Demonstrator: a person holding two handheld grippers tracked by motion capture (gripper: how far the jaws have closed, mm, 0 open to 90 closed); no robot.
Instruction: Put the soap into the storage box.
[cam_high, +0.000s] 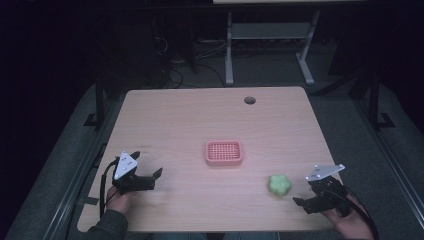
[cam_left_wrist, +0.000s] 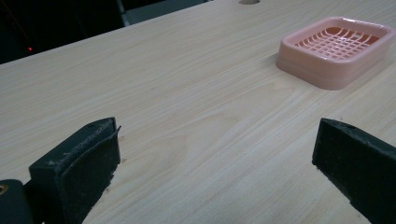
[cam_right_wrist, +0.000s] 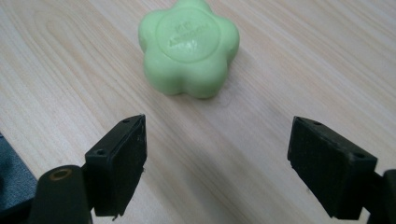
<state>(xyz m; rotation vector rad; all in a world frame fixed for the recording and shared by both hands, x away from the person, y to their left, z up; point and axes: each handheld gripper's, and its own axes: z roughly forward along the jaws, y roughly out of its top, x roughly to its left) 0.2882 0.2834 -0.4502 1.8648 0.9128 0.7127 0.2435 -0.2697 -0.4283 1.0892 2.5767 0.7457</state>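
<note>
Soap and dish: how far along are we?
Nothing looks done yet. The green flower-shaped soap lies on the table, apart from the pink soap dish, which is empty. In hand: nothing; the right gripper is open with the soap just ahead of its jaws, and the left gripper is open facing the dish. Likely left, if the soap belongs in the dish: grasp, carry, place.

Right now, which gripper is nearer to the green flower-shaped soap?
Right. The right gripper sits just beside the green soap, jaws open toward it, not touching. The left gripper is far across the table, beyond the pink dish.
</note>
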